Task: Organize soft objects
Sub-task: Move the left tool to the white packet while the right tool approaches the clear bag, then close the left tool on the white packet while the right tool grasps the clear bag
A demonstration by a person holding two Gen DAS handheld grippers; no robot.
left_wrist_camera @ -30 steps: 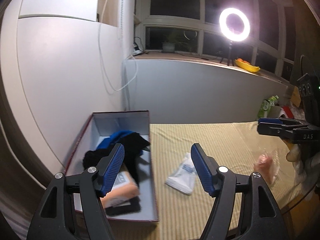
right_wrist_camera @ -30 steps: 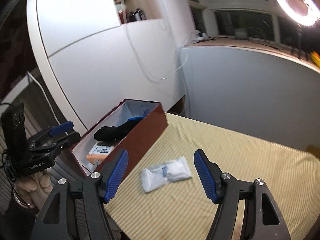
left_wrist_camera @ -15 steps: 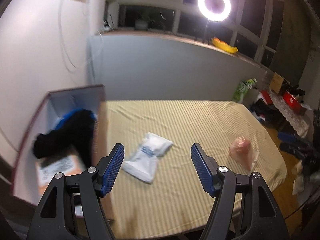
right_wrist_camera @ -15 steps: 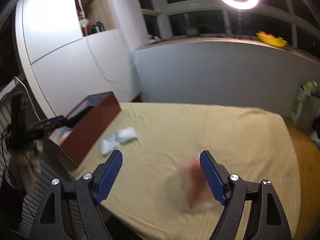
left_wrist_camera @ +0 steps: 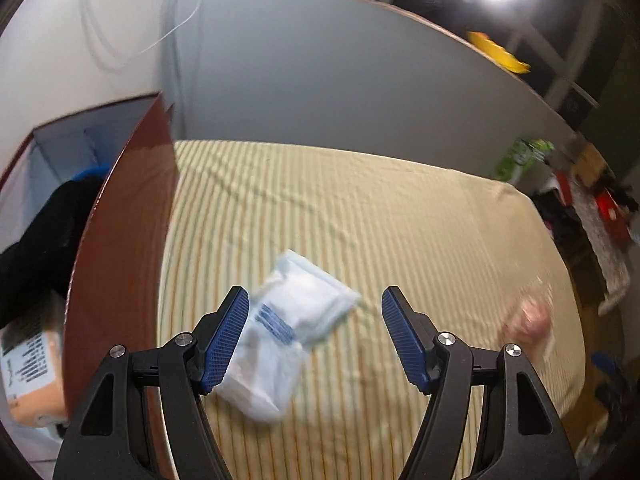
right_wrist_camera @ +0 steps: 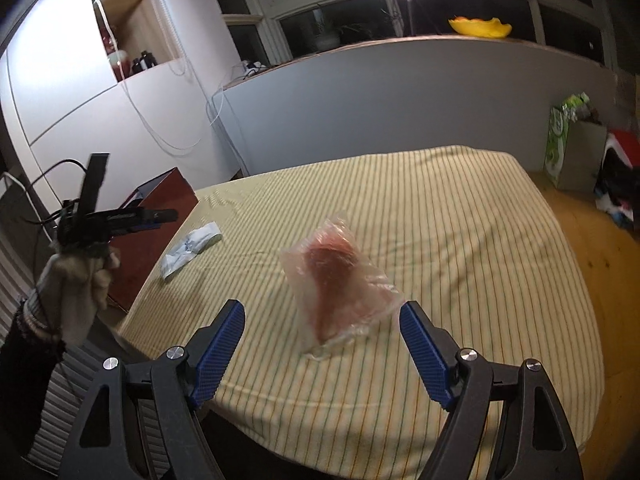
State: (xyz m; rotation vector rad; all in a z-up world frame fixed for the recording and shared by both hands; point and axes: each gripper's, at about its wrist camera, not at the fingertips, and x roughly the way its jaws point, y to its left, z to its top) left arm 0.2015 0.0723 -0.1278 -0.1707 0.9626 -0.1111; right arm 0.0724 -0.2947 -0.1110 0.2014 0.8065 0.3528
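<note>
Now both my grippers hang released: left gripper [left_wrist_camera: 314, 338] above the white packet [left_wrist_camera: 288, 340], right gripper [right_wrist_camera: 322, 350] with the pink bag [right_wrist_camera: 340, 280] at twelve o'clock. Slippery film could squirt out; box [left_wrist_camera: 120, 240] waits at nine.

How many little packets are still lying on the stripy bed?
2. The white packet lies near the red box. The clear bag with something pink inside lies nearer the middle. More may hide outside the views.
</note>
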